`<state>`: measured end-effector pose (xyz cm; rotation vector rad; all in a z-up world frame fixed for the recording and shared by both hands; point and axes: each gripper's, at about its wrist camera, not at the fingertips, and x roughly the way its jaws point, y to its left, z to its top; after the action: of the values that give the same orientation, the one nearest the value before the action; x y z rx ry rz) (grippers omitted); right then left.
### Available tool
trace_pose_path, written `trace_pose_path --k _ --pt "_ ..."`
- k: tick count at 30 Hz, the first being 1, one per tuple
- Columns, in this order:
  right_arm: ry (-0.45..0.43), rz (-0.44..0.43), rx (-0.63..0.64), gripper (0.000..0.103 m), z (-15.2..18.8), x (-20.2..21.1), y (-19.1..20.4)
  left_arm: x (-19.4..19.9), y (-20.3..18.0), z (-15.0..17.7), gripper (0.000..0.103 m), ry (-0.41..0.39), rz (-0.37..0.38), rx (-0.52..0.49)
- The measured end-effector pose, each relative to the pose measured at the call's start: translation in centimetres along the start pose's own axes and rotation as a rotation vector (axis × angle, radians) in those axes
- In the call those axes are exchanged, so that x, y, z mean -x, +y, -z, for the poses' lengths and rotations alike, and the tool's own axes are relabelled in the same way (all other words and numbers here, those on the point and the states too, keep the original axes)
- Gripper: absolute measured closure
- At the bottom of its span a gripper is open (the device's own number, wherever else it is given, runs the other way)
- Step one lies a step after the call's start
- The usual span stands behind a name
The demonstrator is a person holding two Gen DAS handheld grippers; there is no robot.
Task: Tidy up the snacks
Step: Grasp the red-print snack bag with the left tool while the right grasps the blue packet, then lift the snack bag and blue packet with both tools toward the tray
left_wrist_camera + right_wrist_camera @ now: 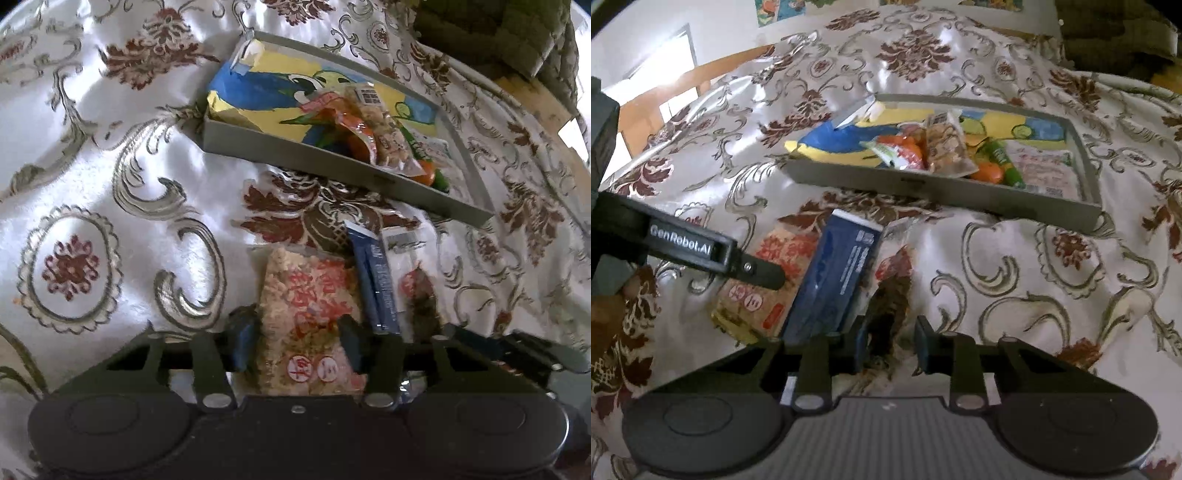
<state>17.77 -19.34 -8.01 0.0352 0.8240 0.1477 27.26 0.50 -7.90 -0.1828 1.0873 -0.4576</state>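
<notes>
A clear pack of rice crackers with red print point(310, 306) lies on the patterned cloth. My left gripper point(295, 339) has its fingers on either side of the pack. A dark blue packet point(376, 284) lies just right of it, and a clear pack with a dark snack point(421, 295) beside that. In the right wrist view my right gripper point(890, 347) straddles the dark snack pack point(890, 306), with the blue packet point(838, 280) and the rice crackers point(768, 273) to its left. The left gripper's finger point(764, 273) lies over the crackers. Whether either gripper presses its pack is unclear.
A grey tray point(332, 162) stands farther back, holding a yellow and blue bag point(266, 92) and several small snack packs; it also shows in the right wrist view point(960, 192). A wooden edge point(535, 99) and dark furniture are at the far right.
</notes>
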Motion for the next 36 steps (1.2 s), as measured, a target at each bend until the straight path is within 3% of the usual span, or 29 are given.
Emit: trace_pose_path --k 5,10,19,25,30,36 --pt "-0.042 -0.012 0.004 0.077 -0.3 0.7 0.1 0.7 -0.6 0.0 0.071 -0.005 0.018 -0.002" --pt "-0.048 -0.013 0.021 0.079 -0.3 0.9 0.4 1.8 -2.0 0.2 0.074 -0.038 0.043 -0.062" --pt "-0.055 -0.016 0.026 0.08 -0.2 0.9 0.5 1.7 -3.0 0.7 0.074 -0.072 0.098 -0.11" --pt "-0.045 -0.02 0.027 0.073 -0.2 0.3 0.6 0.2 -2.6 0.8 0.074 -0.031 0.148 -0.066" --pt "-0.04 -0.04 -0.009 0.066 -0.2 -0.4 0.0 0.1 -3.0 0.8 0.073 -0.041 0.134 -0.077" --pt "-0.027 -0.061 -0.048 0.07 -0.4 -1.0 -0.5 0.1 -2.7 0.8 0.079 -0.038 0.093 -0.046"
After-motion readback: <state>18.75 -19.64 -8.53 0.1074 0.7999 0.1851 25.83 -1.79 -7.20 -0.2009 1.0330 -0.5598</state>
